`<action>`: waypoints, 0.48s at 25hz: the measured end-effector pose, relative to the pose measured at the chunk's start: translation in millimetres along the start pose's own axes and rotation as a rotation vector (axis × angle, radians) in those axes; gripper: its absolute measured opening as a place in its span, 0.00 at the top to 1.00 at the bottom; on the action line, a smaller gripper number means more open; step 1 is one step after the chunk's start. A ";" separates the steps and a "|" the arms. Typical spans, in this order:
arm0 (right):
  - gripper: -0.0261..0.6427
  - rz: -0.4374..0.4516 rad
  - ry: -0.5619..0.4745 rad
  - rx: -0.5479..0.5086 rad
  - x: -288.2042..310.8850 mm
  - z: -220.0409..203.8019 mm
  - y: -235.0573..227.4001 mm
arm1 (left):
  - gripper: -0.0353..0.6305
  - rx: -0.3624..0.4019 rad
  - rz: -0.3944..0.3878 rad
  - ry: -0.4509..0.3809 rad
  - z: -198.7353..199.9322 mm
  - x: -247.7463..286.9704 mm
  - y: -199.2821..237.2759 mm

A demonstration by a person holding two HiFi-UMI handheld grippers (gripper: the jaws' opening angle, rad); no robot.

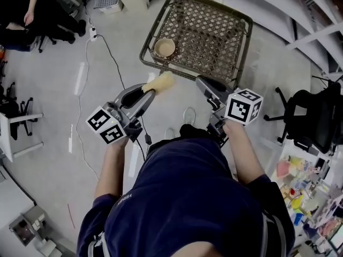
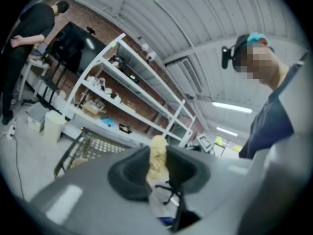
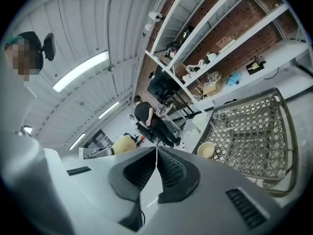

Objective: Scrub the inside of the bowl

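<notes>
The bowl [image 1: 164, 47] is small, pale and shallow, and sits upright and apparently empty at the 8 o'clock corner of the counter [image 1: 209, 28], straight ahead at 12 o'clock from the person. It looks light and rigid, though I cannot tell whether it is plastic or ceramic. Either way it would probably skid or tip on the open lattice top under a scrub, so the sensible hold is a pinch on the rim at the side nearest the free gripper. The left gripper [image 1: 150, 90] is clamped on a yellowish sponge [image 1: 161, 82], which sticks out past the jaws. The sponge looks soft and squashy, so it should bend to the bowl's curve and calls for firm pressure instead of a light touch. The right gripper [image 1: 199, 81] has its jaws closed together with nothing between them. It would need to open before it could steady the bowl. Both grippers are held short of the counter, well apart from the bowl. The counter is a metal frame with a woven lattice surface, uneven and with little grip. Around it is a pale floor [image 1: 59, 90] with a cable [image 1: 110, 52] trailing at 10 o'clock and an office chair [image 1: 316, 119] at 3 o'clock. White shelves [image 3: 220, 38] stand against a brick wall beyond.
</notes>
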State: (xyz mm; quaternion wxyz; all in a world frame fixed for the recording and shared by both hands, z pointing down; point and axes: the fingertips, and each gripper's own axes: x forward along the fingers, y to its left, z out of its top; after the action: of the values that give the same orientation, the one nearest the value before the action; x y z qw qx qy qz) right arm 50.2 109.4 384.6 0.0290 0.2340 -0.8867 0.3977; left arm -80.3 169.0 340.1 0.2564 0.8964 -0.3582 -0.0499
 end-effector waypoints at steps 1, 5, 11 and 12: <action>0.95 0.007 0.009 0.002 2.6 4.3 -6.5 | 0.81 0.002 0.008 0.001 2.3 8.5 3.9; 0.95 0.036 0.064 0.012 14.9 16.0 -31.7 | 0.81 0.001 0.057 -0.001 11.3 34.6 19.9; 0.95 0.062 0.155 0.037 31.5 19.2 -56.2 | 0.81 -0.023 0.137 0.017 15.3 51.5 47.2; 0.95 0.060 0.165 0.043 33.4 18.3 -60.8 | 0.81 -0.025 0.148 0.016 17.3 52.7 52.2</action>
State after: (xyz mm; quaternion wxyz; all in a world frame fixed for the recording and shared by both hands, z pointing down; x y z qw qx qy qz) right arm 49.7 48.3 422.1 0.0851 0.1742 -0.8793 0.4351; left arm -78.3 94.5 356.0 0.2733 0.8645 -0.4208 -0.0278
